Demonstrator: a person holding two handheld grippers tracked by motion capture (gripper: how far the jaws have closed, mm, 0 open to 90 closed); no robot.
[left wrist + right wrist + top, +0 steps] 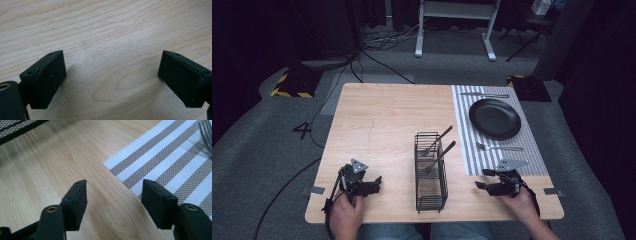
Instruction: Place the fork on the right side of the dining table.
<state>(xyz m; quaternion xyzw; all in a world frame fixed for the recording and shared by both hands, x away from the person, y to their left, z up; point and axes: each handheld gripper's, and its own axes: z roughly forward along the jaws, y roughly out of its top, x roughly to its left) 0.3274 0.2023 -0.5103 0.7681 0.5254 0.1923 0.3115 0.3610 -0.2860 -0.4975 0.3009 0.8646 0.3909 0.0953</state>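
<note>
My left gripper (377, 181) rests low at the table's near left, held by a hand, jaws wide apart with nothing between them; in the left gripper view (111, 75) bare wood lies between its pads. My right gripper (482, 179) sits at the near right, open and empty, just off the near left corner of the striped placemat (499, 127); the right gripper view (113, 195) shows that placemat's corner (160, 162) ahead. A black wire caddy (430, 172) stands between both grippers with two dark-handled utensils (439, 150) leaning in it.
A black plate (495, 118) lies on the placemat with a knife (484, 95) beyond it and a fork (500, 148) in front of it; fork tines (206, 131) show in the right gripper view. The wooden table (382, 120) is bare on its left half.
</note>
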